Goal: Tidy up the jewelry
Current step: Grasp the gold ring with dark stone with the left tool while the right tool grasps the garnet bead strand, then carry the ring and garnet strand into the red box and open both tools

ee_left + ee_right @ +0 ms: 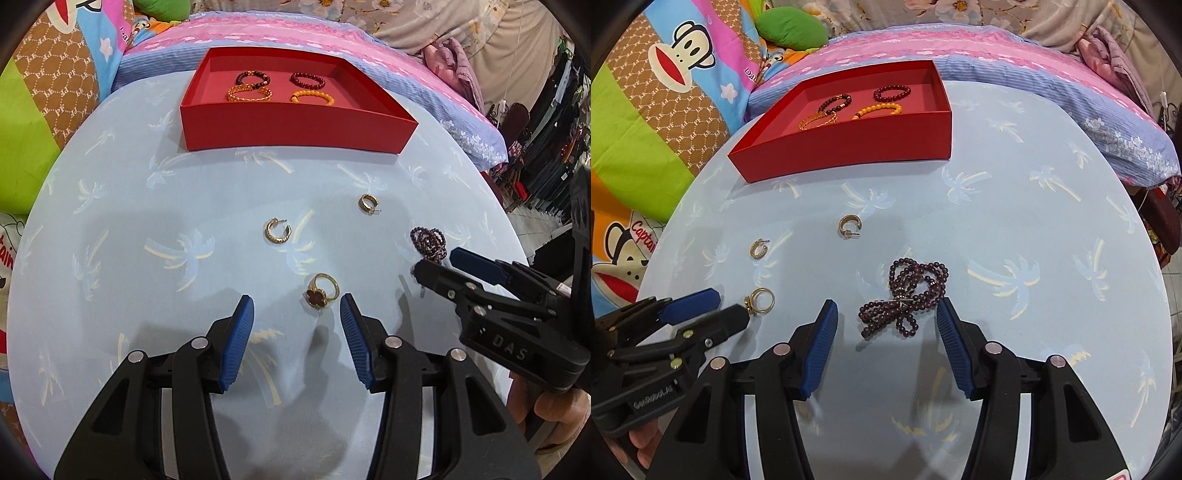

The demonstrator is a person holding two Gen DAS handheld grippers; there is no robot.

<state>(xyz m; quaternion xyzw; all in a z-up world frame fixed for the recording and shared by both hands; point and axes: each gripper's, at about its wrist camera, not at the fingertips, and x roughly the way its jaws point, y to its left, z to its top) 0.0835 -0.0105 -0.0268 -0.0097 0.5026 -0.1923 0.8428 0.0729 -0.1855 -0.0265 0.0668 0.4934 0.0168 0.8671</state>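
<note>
A red box (pixel 295 125) (pixel 849 147) at the table's far side holds several bead and gold bracelets (pixel 280 86) (pixel 857 105). On the blue cloth lie a gold ring with a dark red stone (pixel 321 291) (pixel 761 301), two gold hoop earrings (pixel 277 230) (pixel 367 204) (pixel 759 249) (pixel 849 226) and a dark purple bead strand (pixel 428 240) (pixel 908 295). My left gripper (pixel 297 306) (pixel 716 306) is open with the ring just ahead between its fingertips. My right gripper (pixel 886 314) (pixel 436 262) is open around the near end of the bead strand.
The round table (pixel 1052 221) is covered in pale blue palm-print cloth. Behind it lies a bed with a pink and blue quilt (pixel 997 55) and a colourful monkey-print blanket (pixel 665 92). Clutter stands off the table's right edge (pixel 546 147).
</note>
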